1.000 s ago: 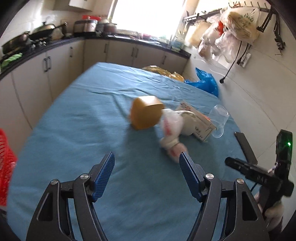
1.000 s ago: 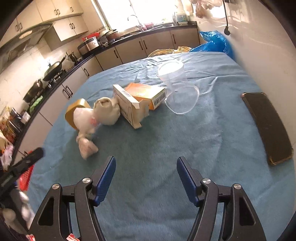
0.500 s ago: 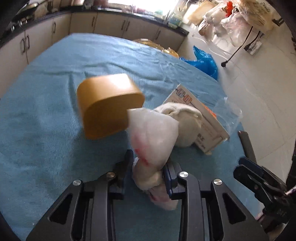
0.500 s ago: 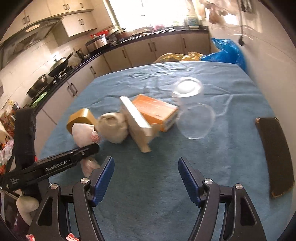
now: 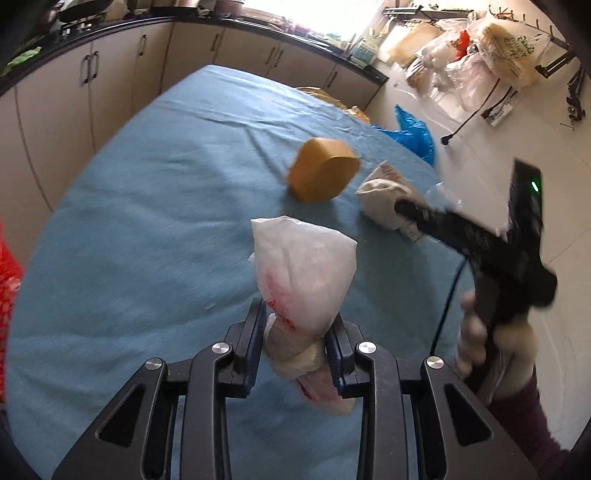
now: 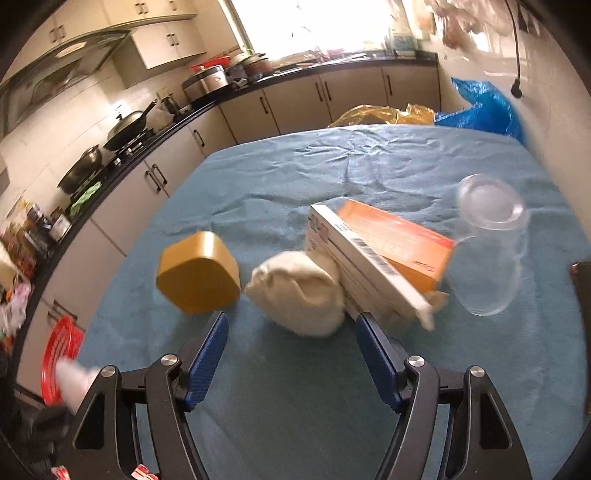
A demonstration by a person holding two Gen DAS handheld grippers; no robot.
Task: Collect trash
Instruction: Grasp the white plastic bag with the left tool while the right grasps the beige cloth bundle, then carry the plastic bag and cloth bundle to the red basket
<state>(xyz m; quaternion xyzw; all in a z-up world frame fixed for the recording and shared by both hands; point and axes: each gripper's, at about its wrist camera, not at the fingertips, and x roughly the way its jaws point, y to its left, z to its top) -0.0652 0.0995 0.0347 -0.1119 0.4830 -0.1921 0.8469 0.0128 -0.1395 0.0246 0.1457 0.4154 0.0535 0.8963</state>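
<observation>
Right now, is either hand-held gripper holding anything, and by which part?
The left hand-held gripper clamps the white plastic bag at its knotted neck. The right hand-held gripper is open, holding nothing.

A kitchen. The table (image 6: 303,417) is spread with a wrinkled blue cloth and fills the near and middle ground. Along the left side and the far end runs an L of beige base cabinets (image 6: 295,103) with dark bar handles, under a black countertop (image 6: 177,122). On the left stretch sit dark pans (image 6: 129,127) on a hob, with a range hood (image 6: 59,74) and pale wall cupboards (image 6: 166,40) above. A bright window (image 6: 314,26) at the far end floods the room with daylight, washed out to white. The right wall (image 5: 524,155) is pale tile; a rack (image 5: 480,14) high on it carries hanging plastic bags (image 5: 506,48), and a black cable (image 5: 469,122) dangles down it.
</observation>
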